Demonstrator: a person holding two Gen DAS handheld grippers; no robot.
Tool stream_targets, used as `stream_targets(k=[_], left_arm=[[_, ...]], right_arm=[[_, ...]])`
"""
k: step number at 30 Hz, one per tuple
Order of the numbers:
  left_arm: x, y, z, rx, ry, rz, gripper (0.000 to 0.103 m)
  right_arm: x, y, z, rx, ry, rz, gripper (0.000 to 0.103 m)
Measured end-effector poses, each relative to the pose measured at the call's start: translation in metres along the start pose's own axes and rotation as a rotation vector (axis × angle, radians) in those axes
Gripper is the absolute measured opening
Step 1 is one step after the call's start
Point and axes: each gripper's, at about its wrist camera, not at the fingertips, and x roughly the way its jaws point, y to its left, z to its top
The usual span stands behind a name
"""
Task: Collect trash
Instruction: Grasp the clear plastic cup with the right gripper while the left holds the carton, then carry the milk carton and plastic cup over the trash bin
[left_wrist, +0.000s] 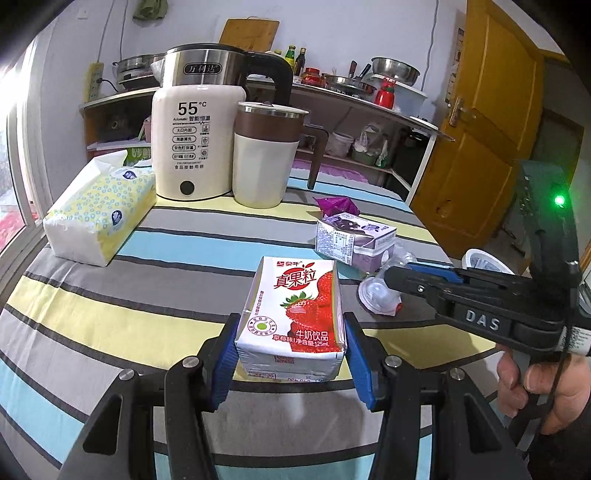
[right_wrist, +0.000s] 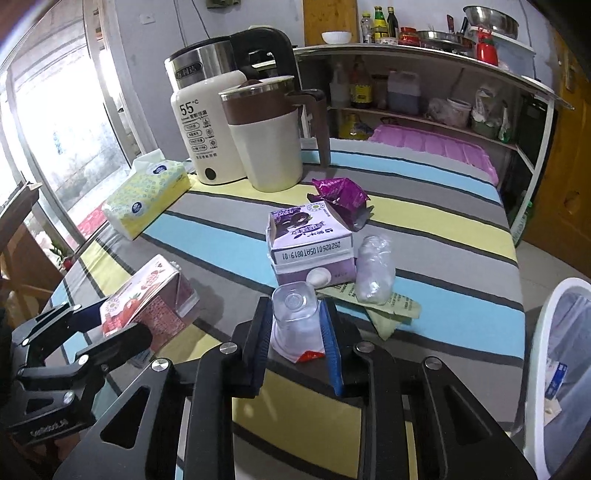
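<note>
My left gripper (left_wrist: 290, 347) is shut on a strawberry milk carton (left_wrist: 295, 314), its blue pads pressed on both sides; the carton also shows in the right wrist view (right_wrist: 147, 299). My right gripper (right_wrist: 295, 339) is shut on a clear plastic cup (right_wrist: 295, 325) lying on its side; the cup shows in the left wrist view (left_wrist: 376, 295). On the striped table (right_wrist: 443, 236) lie a purple milk carton (right_wrist: 310, 240), a crumpled purple wrapper (right_wrist: 340, 194), a clear plastic bag (right_wrist: 373, 269) and a yellow-green paper wrapper (right_wrist: 391, 310).
A white kettle (left_wrist: 192, 140), a brown-and-white mug (left_wrist: 266, 155) and a tissue pack (left_wrist: 99, 210) stand at the table's far left. A white trash bin (right_wrist: 554, 369) with a liner stands off the table's right edge. Kitchen shelves run behind.
</note>
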Motion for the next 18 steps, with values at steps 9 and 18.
stream_targets(k=[9, 18], left_arm=[[-0.011, -0.02, -0.001, 0.028, -0.015, -0.019, 0.053], [-0.012, -0.063, -0.002, 0.088, -0.005, -0.099, 0.053]], right_arm=[[-0.04, -0.003, -0.022, 0.028, -0.038, 0.012, 0.027], [-0.083, -0.028, -0.044, 0.097, -0.082, -0.042, 0.027]])
